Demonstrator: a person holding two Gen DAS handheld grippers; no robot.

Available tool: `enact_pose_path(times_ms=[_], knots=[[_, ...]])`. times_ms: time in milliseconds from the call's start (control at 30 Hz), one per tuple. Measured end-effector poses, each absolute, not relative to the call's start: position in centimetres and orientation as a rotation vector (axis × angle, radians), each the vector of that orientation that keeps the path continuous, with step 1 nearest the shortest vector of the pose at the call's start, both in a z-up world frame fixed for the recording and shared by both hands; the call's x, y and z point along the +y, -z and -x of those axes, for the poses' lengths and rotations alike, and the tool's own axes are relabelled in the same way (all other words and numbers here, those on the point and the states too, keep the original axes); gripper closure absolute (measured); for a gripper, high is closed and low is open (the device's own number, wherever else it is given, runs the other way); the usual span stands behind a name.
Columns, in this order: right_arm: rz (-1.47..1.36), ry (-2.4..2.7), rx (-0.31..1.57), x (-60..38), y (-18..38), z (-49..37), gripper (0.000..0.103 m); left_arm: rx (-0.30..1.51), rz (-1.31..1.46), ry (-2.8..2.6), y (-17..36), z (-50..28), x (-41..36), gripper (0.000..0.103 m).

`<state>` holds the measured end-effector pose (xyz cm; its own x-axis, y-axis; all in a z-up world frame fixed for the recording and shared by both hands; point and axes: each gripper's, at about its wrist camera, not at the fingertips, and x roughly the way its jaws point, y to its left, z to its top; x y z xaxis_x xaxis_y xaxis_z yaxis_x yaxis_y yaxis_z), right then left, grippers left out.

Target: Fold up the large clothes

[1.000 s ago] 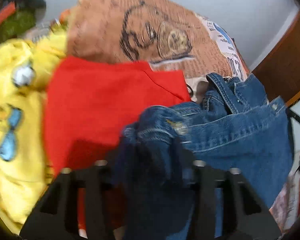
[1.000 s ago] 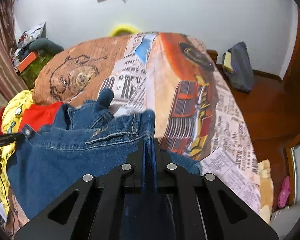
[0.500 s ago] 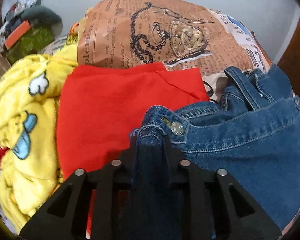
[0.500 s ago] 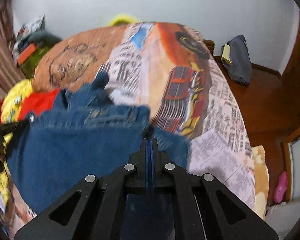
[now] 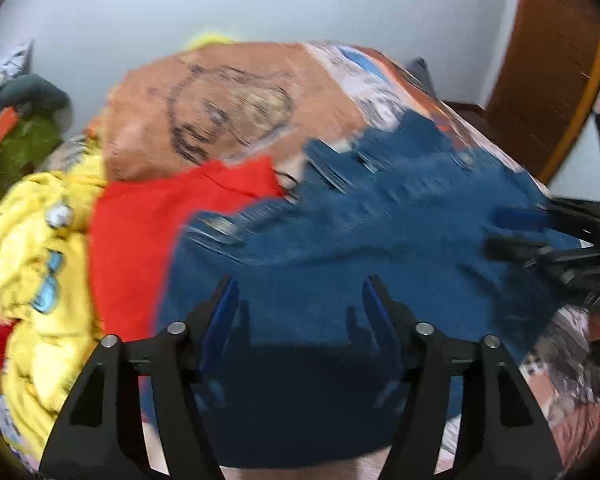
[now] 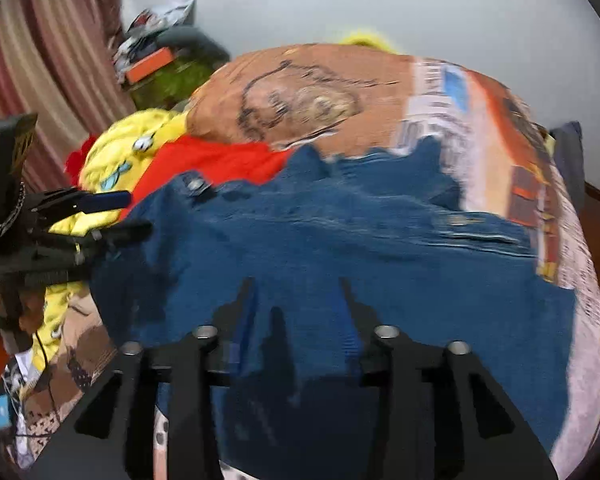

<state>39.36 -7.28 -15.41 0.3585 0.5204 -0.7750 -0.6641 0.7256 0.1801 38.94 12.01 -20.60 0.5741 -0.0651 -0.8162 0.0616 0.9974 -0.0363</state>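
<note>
1. Left gripper [image 5: 298, 286]: fingers spread wide apart, gripping nothing, poised above the near part of the denim. Judged to be free so the cloth could settle flat.
2. Right gripper [image 6: 298, 284]: fingers likewise parted and empty, over the near edge of the same garment; seen in the left view at the right margin.
3. Blue jeans [image 5: 360, 240]: the task's garment, lay spread across the near half of the bed, waistband button [image 6: 196, 185] toward the far left, neither gripper touching them so far as the blurred frames showed. Placement suited a fold across the width.
4. Red garment [image 5: 136, 232]: lay flat just beyond and left of the jeans, its edge apparently under the denim.
5. Yellow cartoon-print garment [image 5: 40, 264]: bunched at the bed's left side, beside the red one; apparently awaiting its turn.
6. Printed bedspread [image 6: 312, 92]: newspaper-and-car pattern, bare on the far half.
7. White wall [image 6: 460, 12]: behind the bed.
</note>
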Motion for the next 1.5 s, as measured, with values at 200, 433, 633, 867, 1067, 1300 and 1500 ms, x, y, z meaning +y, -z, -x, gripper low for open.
enact_pose_path(times_ms=[200,433,633,867,1067,1300,1500], knots=[[0.375,-0.687,0.963,-5.5,19.3,-38.6,0.018,1.025,0.046,0.077,25.6,-38.0,11.8,0.023],[0.259,-0.622,1.006,-11.5,19.1,-39.0,0.011,0.994,0.056,0.042,25.8,-35.1,14.1,0.018],[0.294,-0.534,0.974,-15.1,18.7,-37.6,0.009,0.988,0.115,-0.019,25.8,-32.7,16.9,0.017],[0.223,-0.447,0.975,-19.5,18.0,-37.1,0.009,0.989,0.160,-0.099,25.7,-30.7,19.0,0.010],[0.273,-0.408,0.950,-20.3,17.5,-35.9,0.009,1.036,0.246,-0.209,26.8,-28.5,22.6,0.010],[0.121,-0.350,1.030,-23.9,17.7,-36.5,0.008,1.061,0.241,-0.399,27.0,-26.0,24.9,0.012],[0.148,-0.287,0.997,-24.6,16.0,-36.2,0.008,0.959,0.330,-0.400,23.9,-24.5,25.1,0.012]])
